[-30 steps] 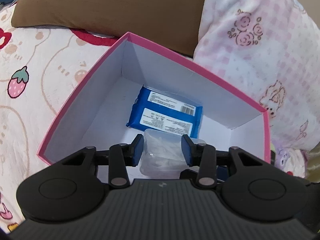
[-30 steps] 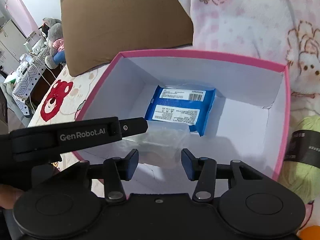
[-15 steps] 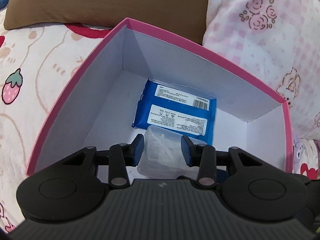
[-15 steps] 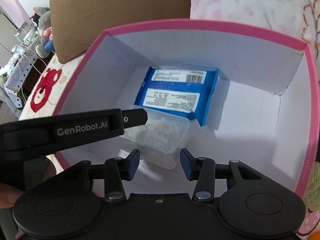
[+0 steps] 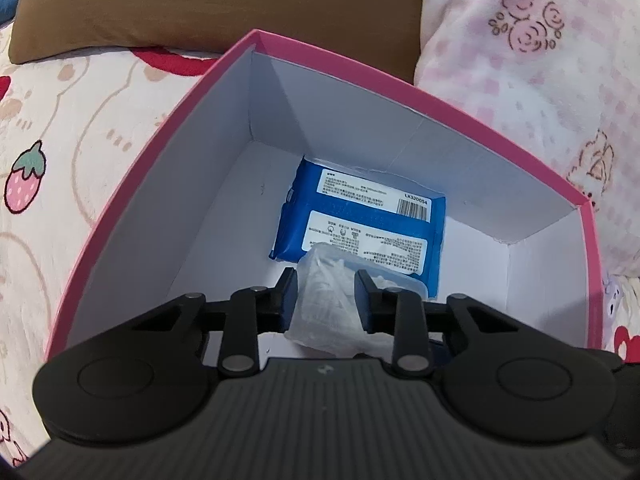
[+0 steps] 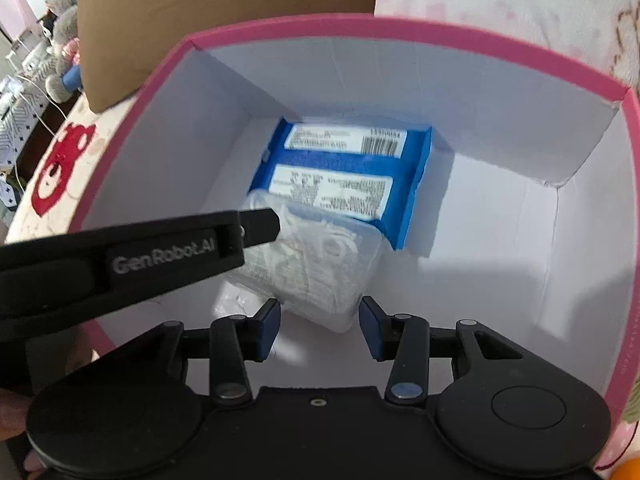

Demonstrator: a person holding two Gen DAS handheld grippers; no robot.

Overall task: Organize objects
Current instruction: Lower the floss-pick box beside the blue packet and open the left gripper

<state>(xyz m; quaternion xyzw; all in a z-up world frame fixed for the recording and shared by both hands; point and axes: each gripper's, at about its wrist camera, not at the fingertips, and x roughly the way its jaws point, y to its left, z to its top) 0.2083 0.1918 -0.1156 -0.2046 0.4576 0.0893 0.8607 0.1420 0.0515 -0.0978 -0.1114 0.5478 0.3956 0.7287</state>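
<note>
A pink box with white inner walls [image 5: 360, 132] [image 6: 400, 80] stands open on the bed. A blue wipes pack [image 5: 360, 216] [image 6: 344, 172] lies flat on its floor near the far wall. My left gripper [image 5: 326, 296] is shut on a clear plastic box [image 5: 324, 280] [image 6: 316, 264] of white pieces, held tilted low inside the pink box, against the pack's near edge. In the right wrist view its black finger [image 6: 160, 256] crosses from the left onto the clear box. My right gripper [image 6: 320, 326] stands open just short of the clear box's near corner, its pads not touching it.
A brown pillow [image 5: 200, 0] lies behind the pink box and a pink floral pillow [image 5: 540, 60] to its right. The cartoon-print bedsheet [image 5: 60, 120] spreads to the left. Plush toys [image 6: 64, 40] sit far off at the left.
Both grippers have sunk deeper into the pink box. The left jaws have squeezed tighter on the clear box, which now sits tilted by the blue pack.
</note>
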